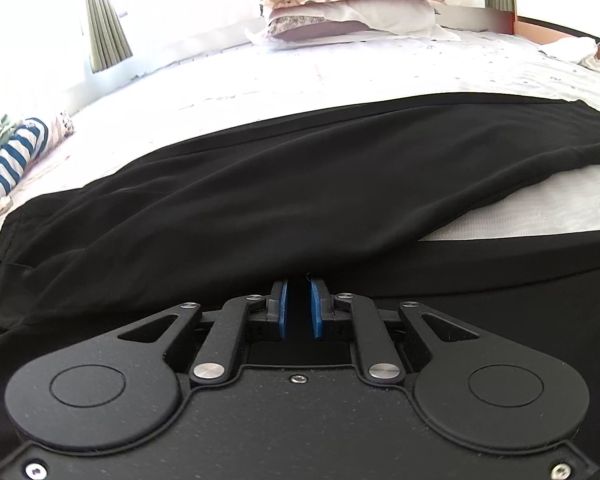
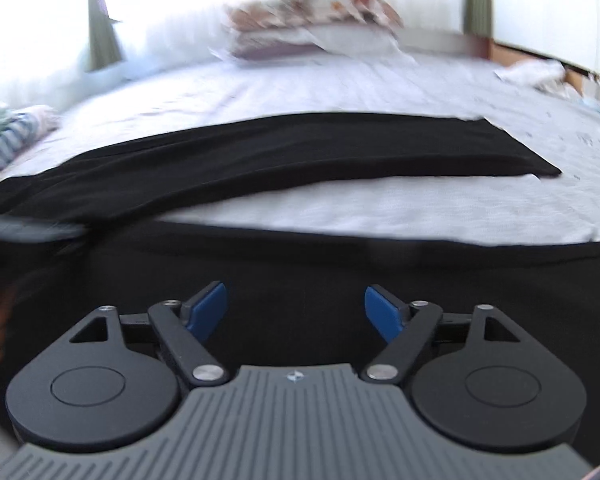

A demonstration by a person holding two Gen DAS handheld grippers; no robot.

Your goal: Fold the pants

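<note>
Black pants [image 1: 284,196] lie spread on a white bed [image 1: 340,72], one leg running to the far right, the other along the near edge. My left gripper [image 1: 299,300] is shut on the pants' fabric at the crotch area; the blue pads [image 1: 283,308] stand nearly together with black cloth between them. In the blurred right wrist view the pants [image 2: 300,152] show again. My right gripper [image 2: 296,308] is open with its blue pads [image 2: 208,308] wide apart, just above the near black leg, holding nothing.
Stacked floral pillows [image 1: 352,0] lie at the bed's head. A striped blue-and-white garment [image 1: 12,160] lies at the left edge. Crumpled white cloth [image 1: 576,50] sits at the far right by a wooden frame. Green curtains [image 1: 104,20] hang behind.
</note>
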